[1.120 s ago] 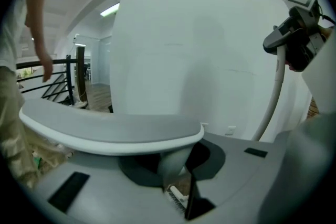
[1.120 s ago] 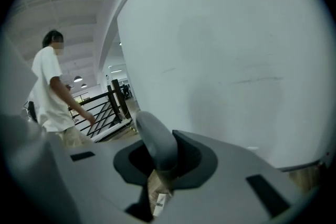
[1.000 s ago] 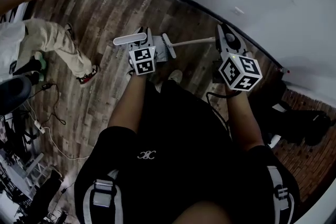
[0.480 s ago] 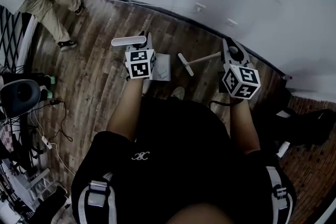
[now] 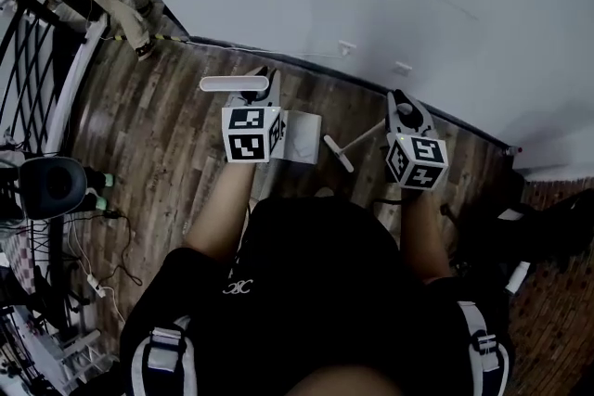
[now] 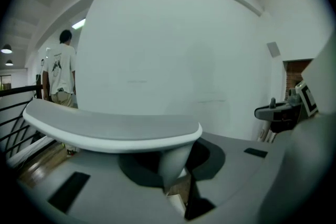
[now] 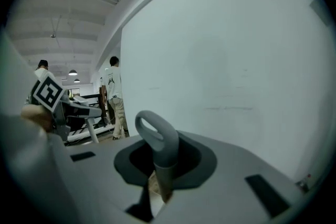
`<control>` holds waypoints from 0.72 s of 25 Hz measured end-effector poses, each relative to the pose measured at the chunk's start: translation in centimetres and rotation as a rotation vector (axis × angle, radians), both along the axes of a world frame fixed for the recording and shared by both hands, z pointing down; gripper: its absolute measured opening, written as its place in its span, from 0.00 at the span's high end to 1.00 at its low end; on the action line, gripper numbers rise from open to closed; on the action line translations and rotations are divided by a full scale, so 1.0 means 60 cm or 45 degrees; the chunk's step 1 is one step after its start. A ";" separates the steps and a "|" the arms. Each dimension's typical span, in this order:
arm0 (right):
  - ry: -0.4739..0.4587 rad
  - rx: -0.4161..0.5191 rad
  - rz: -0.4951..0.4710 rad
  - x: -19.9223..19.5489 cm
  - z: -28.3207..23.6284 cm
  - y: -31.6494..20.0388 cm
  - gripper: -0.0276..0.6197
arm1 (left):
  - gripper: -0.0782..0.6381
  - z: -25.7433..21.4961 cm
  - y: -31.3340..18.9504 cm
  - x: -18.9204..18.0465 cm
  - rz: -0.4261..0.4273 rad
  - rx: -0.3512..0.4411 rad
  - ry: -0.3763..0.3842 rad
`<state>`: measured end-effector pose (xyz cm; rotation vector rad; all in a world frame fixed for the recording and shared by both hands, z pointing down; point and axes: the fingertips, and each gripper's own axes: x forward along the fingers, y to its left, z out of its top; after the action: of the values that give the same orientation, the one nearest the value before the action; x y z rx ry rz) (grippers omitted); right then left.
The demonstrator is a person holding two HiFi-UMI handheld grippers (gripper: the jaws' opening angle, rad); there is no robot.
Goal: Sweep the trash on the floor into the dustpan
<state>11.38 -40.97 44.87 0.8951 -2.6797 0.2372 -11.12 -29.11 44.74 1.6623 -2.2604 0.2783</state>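
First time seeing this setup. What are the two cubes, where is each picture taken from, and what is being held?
No robot here: a person holds a hand gripper in each hand; the patterned cubes are part of them. The head view looks down from the person's head at a wood floor. The other two pictures come from cameras riding on each gripper. The left gripper has its fingers shut on the handle of the dustpan; the right gripper is shut on the handle of the broom. I cannot make out any trash.
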 end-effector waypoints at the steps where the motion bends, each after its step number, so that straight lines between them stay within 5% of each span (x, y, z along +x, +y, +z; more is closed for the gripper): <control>1: -0.002 0.003 0.000 0.006 -0.001 0.000 0.87 | 0.79 -0.014 -0.007 0.008 0.014 0.015 -0.002; 18: -0.029 0.086 0.094 0.077 -0.029 -0.036 0.87 | 0.80 -0.070 -0.095 0.124 0.230 0.110 -0.050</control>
<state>15.97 -43.12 43.11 1.0193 -2.6927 0.1749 -3.67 -34.78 40.57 1.9257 -2.1810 0.2609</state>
